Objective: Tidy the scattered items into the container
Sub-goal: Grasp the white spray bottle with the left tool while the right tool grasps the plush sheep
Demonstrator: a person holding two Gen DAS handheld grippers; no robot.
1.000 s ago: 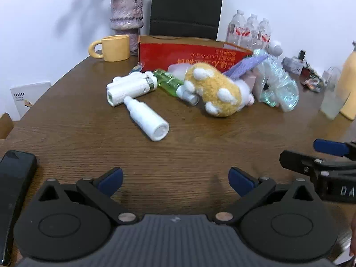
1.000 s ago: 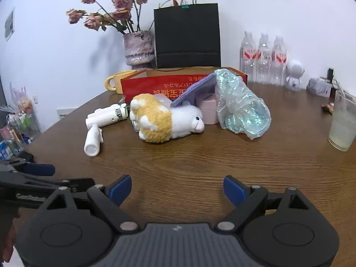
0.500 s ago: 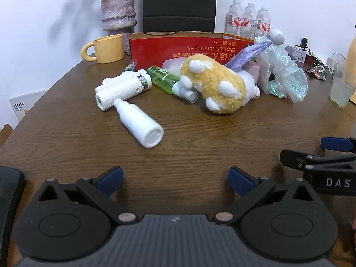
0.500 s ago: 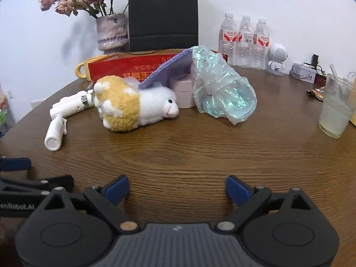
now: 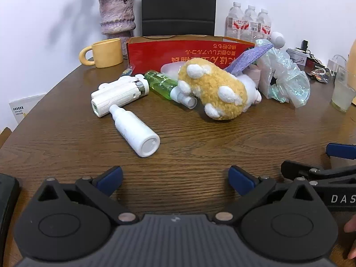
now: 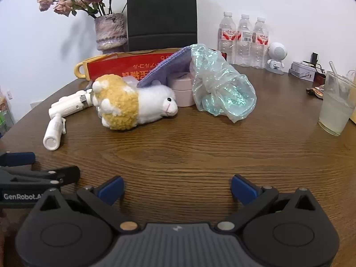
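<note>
While both tools hover low over the wooden table point(image 5: 182, 146):
Left view: left gripper point(image 5: 175, 179) spread wide, empty; white bottle point(image 5: 135, 131) lying nearest, plush sheep point(image 5: 213, 91) behind it.
Right view: right gripper point(image 6: 176, 188) spread wide, empty; red box point(image 6: 124, 65) behind the sheep.

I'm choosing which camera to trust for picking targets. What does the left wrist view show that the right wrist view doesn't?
Only the left wrist view shows the green bottle lying beside the plush.

Only the right wrist view shows the plush's face and the pink jars clearly.

Both show the plush sheep, white spray bottle, white device, iridescent bag, purple cloth, red box and each open gripper: left gripper, right gripper.
</note>
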